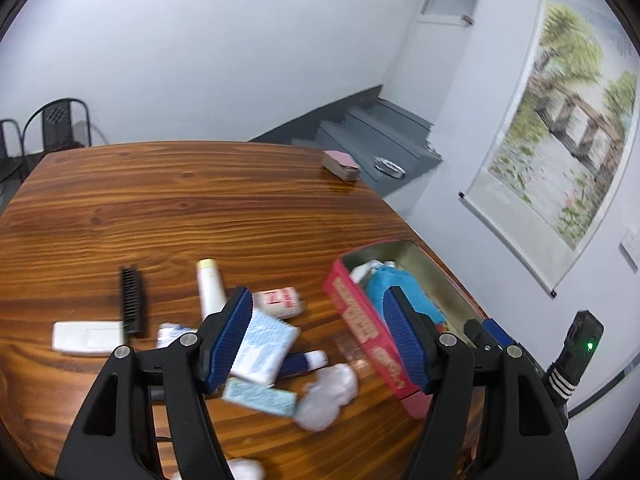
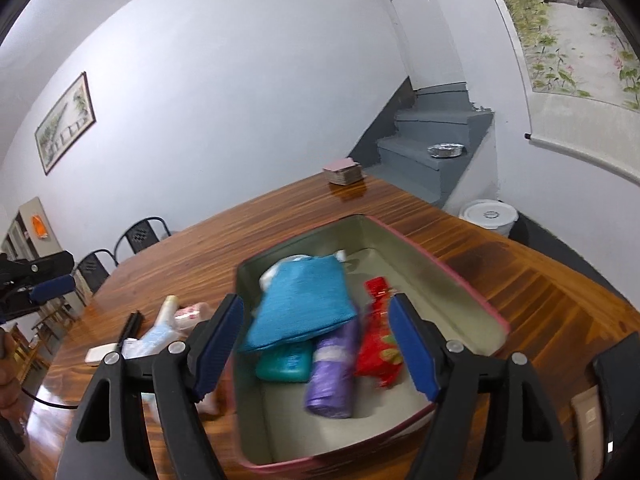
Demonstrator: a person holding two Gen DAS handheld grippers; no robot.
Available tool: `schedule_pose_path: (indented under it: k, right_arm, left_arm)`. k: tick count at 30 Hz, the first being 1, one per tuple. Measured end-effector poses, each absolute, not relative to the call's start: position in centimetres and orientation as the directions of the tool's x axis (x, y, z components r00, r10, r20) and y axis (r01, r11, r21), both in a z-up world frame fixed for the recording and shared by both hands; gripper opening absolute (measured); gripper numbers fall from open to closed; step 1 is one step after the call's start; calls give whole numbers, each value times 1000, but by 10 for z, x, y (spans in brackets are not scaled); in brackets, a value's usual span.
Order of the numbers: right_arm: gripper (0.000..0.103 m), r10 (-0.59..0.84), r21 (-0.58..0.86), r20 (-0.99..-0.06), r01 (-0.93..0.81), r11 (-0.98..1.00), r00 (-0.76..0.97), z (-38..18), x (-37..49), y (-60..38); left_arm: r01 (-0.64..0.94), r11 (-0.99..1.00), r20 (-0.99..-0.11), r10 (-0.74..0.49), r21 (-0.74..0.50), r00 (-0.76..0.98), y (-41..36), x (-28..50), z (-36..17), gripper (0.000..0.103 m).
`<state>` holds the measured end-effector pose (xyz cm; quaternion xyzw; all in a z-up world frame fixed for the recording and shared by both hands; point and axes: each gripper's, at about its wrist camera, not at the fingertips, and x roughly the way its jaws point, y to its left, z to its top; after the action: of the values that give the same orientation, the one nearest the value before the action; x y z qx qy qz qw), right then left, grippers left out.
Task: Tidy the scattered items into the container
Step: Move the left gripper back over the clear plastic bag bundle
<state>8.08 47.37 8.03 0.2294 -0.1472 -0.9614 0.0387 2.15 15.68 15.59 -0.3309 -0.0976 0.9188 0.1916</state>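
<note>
Between the blue pads of the left gripper (image 1: 320, 336) we see nothing held; its jaws stand wide above the scattered items: a pale blue packet (image 1: 266, 346), a small white box with red print (image 1: 280, 302) (too blurred for us to read), a cream tube (image 1: 211, 286) and a black comb (image 1: 132, 300). The right gripper (image 2: 316, 344) is also wide and empty, over the red tin container (image 2: 472, 280). Inside lie a blue cloth (image 2: 308, 300), a purple roll (image 2: 332, 376), a teal pack (image 2: 286, 364) and a red wrapper (image 2: 380, 344). The tin's side label (image 1: 360, 320) is unreadable. All rests on the wooden table (image 1: 160, 200).
</note>
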Motion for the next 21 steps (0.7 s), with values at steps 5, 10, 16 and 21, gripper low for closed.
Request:
schedule_pose_path:
  k: [5, 10, 16, 21]
  right_arm:
    - [79, -227, 296, -417, 105, -949, -880, 82, 93, 429]
    - [79, -323, 268, -446, 220, -938, -835, 78, 96, 382]
    - [79, -385, 270, -512, 282, -921, -768, 63, 92, 348]
    - [79, -355, 247, -574, 258, -934, -738, 50, 85, 334]
  left_arm:
    - [-248, -924, -584, 378, -292, -718, 123, 32, 149, 71]
    - [-248, -924, -625, 380, -291, -683, 101, 46, 126, 71]
    - [-265, -919, -662, 393, -290, -638, 92, 57, 100, 71]
    - [-314, -907, -687, 417, -280, -594, 93, 65, 80, 71]
